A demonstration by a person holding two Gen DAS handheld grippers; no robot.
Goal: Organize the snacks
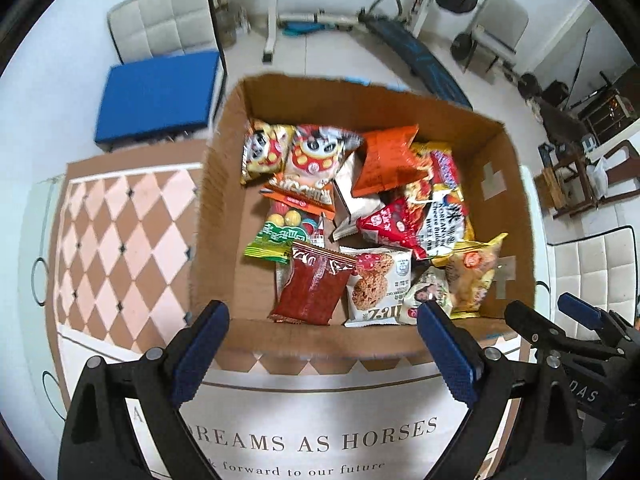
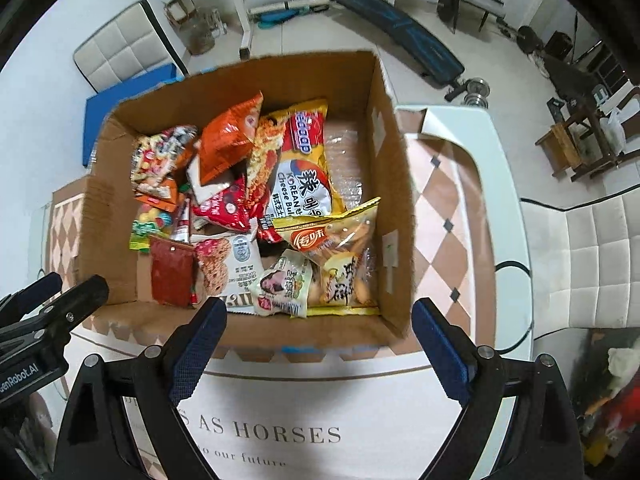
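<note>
An open cardboard box (image 1: 224,216) (image 2: 394,208) stands on the table and holds several snack packets. Among them are a dark red packet (image 1: 312,288) (image 2: 172,276), a white cookie packet (image 1: 376,284) (image 2: 228,264), an orange bag (image 1: 388,160) (image 2: 228,144), a large yellow noodle bag (image 2: 304,168) and a yellow biscuit bag (image 1: 472,276) (image 2: 336,236). My left gripper (image 1: 322,320) is open and empty above the box's near wall. My right gripper (image 2: 318,316) is open and empty, also at the near wall. The right gripper also shows in the left wrist view (image 1: 540,320), and the left gripper in the right wrist view (image 2: 76,284).
The table wears a cloth (image 1: 120,240) (image 2: 440,208) with a pink and brown diamond pattern and printed words. A blue cushion (image 1: 156,96) lies on a chair behind it. White chairs (image 2: 592,264), a weight bench (image 2: 400,32) and barbells stand around the room.
</note>
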